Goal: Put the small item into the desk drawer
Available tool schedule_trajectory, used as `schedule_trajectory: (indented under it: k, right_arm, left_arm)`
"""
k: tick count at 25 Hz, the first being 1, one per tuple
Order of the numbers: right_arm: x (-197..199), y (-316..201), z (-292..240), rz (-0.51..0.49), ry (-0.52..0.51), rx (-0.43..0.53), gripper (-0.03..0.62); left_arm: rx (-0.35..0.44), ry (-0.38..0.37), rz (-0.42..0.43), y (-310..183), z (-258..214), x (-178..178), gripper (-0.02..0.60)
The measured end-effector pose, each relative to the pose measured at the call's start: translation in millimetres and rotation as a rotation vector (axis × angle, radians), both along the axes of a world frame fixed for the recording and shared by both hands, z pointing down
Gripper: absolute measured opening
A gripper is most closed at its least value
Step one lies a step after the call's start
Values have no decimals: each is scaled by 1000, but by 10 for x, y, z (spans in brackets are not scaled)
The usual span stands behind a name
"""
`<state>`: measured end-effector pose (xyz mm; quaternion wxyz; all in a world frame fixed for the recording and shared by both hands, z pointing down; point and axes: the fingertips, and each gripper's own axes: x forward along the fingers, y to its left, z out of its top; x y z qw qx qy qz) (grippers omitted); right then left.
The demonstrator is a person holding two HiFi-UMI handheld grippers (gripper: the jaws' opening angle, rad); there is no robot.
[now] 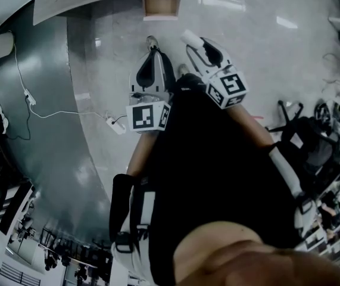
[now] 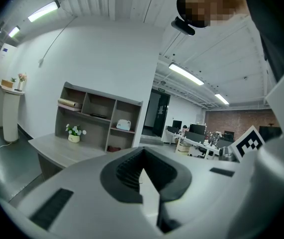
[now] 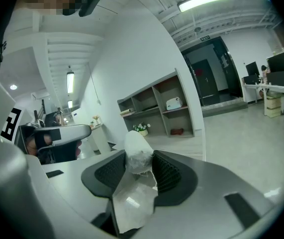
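My right gripper (image 3: 139, 164) is shut on the small item (image 3: 138, 153), a white rounded lump in clear wrap that sticks out past the dark pads. In the head view that gripper (image 1: 198, 45) is held up in front of the body with the white item (image 1: 189, 37) at its tip. My left gripper (image 2: 142, 172) has its pads together with nothing between them; it hangs beside the right one (image 1: 152, 55). A grey desk (image 2: 64, 151) stands ahead at the left, below a wall shelf unit (image 2: 99, 117). No drawer can be made out.
A power strip (image 1: 115, 124) with a white cable lies on the floor at the left. An office chair (image 1: 309, 142) stands at the right. A small flower pot (image 2: 74, 132) sits on the desk. Office desks with monitors (image 2: 196, 141) fill the far room.
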<state>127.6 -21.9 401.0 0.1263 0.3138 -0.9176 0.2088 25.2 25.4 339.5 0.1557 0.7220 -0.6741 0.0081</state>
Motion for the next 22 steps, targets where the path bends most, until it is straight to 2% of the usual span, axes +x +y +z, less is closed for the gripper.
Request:
schedule_trajectory:
  k: [10, 18, 22]
  right_arm:
    - [-426, -445, 111, 34, 26, -20, 164]
    - [-705, -792, 350, 77, 65, -65, 164]
    - [-841, -951, 541, 89, 96, -87, 164]
  left_arm:
    - [-12, 19, 46, -546, 101, -452, -2]
    - [-53, 14, 91, -942, 297, -778, -2]
    - [-51, 63, 78, -1143, 341, -923, -2]
